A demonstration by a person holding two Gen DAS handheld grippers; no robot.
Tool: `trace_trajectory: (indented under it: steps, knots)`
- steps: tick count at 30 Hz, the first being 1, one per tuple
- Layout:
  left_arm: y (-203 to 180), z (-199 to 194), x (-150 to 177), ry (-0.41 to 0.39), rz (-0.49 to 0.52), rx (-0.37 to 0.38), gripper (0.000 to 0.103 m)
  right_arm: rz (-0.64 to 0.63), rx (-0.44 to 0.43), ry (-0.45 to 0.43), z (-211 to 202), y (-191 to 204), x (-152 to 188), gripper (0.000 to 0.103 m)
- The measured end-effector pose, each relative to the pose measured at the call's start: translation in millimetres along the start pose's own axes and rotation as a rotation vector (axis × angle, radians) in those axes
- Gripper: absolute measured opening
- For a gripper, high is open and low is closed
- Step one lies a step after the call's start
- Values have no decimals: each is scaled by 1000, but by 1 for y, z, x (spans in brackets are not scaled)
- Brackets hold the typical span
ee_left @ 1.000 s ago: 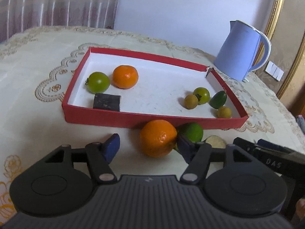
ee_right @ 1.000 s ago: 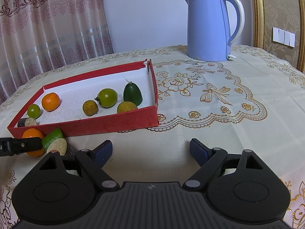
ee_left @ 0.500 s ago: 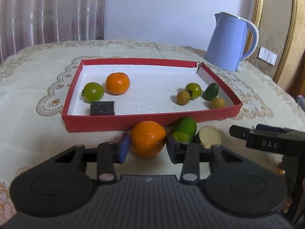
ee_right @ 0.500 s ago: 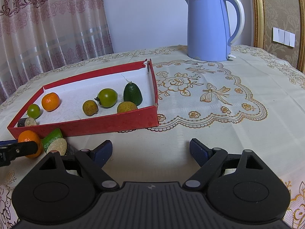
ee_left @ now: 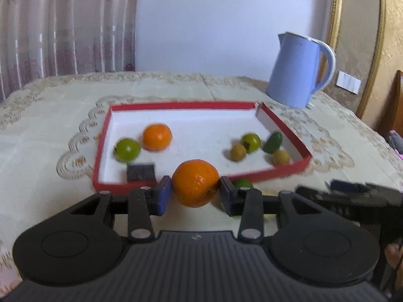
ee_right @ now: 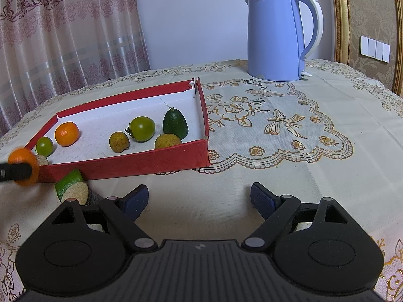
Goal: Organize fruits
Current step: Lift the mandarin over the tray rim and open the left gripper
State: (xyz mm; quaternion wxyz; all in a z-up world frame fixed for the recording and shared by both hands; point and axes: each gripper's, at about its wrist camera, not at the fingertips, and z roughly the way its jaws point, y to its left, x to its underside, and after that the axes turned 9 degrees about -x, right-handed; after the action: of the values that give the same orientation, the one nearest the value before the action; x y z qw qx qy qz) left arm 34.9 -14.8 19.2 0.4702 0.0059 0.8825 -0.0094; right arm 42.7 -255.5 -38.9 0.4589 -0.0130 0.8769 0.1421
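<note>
— So, the left gripper (ee_left: pixel 195 193)?
— Clamped on a dimpled orange (ee_left: pixel 195 182), held off the worktop (ee_right: pixel 289 171) before the red cardboard tray (ee_right: pixel 141 159).
— Right gripper (ee_right: pixel 199 197)?
— Gaping wide, holding nothing.
— Anything only its view shows?
— A cut lime wedge's (ee_right: pixel 71 185) rough pale face, beside the tray.

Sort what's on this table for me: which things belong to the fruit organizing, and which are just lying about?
Part of the job:
- round orange clamped in the left gripper
- red cardboard tray with white floor, holding fruit
- cut green fruit piece on the cloth outside the tray
- right gripper, open and empty

Lying about:
- pale blue electric kettle
- dark square block in the tray
- embroidered cream tablecloth
</note>
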Motion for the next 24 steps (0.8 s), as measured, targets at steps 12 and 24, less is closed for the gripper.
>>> trace_trajectory:
  steps: [12, 24]
  knots:
    - [14, 54, -29, 34, -22, -69, 38, -5, 2, 2, 0, 0, 0, 89]
    - [10, 84, -32, 35, -11, -103, 38, -8, 2, 4, 1, 0, 0, 89]
